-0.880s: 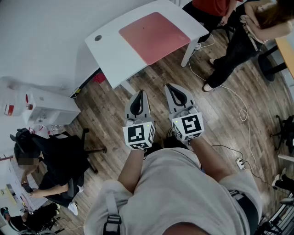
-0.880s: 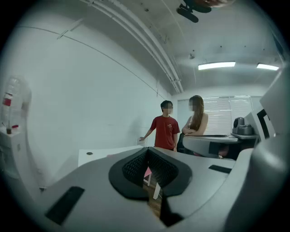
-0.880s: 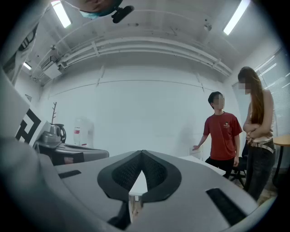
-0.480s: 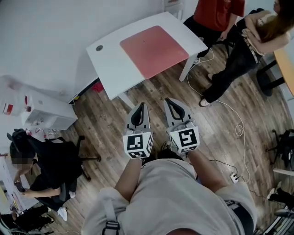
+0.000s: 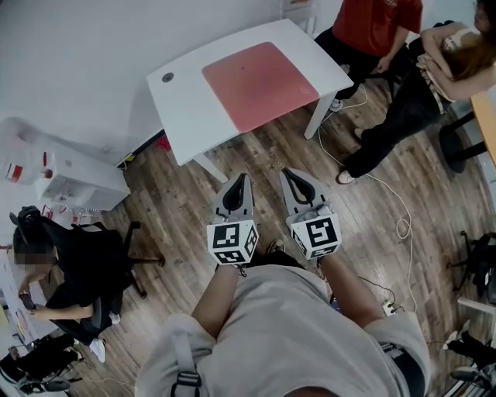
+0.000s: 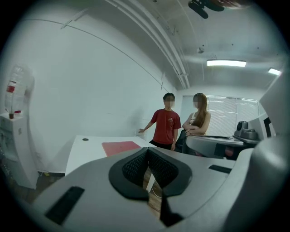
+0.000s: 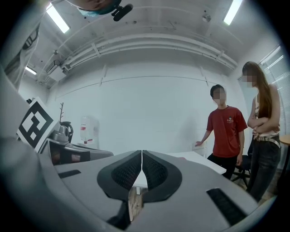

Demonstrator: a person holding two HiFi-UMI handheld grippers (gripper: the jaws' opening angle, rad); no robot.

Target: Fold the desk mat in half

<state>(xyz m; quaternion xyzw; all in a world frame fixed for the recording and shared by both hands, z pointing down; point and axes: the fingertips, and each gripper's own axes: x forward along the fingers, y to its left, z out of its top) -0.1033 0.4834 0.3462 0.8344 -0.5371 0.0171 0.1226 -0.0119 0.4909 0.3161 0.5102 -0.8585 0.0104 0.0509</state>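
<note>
- Red mat (image 5: 260, 84) lies flat and unfolded on the white counter (image 5: 174, 101). It sits toward the end away from the cable hole (image 5: 166, 77), with bare white top showing round it. No crease, no lifted edge, so we judge the fold hasn't begun.
- We're out on the wood floor (image 5: 178, 201), well apart from the counter, and the mat looks out of reach from here.
- Left hand-held gripper (image 5: 239, 182) rides in front of the body, close to level, nose aimed at the counter. Its jaws are pressed together and nothing is between them.
- Right hand-held gripper (image 5: 289, 177) sits just beside it and roughly parallel, jaws likewise together and empty.
- That looks to us like a carrying posture: both tucked in close because there's nothing to grasp yet.
- Two people (image 5: 380, 19) stand beside the counter's far end, near the mat but not touching it.
- A white cable (image 5: 403, 209) trails over the floor near the counter's right leg, so we'd mind our feet on the way in.
- Our guess at the next move: step up and spread both sets of jaws. Then take two corners on one edge of the mat, so that edge can be carried over to the opposite one.
</note>
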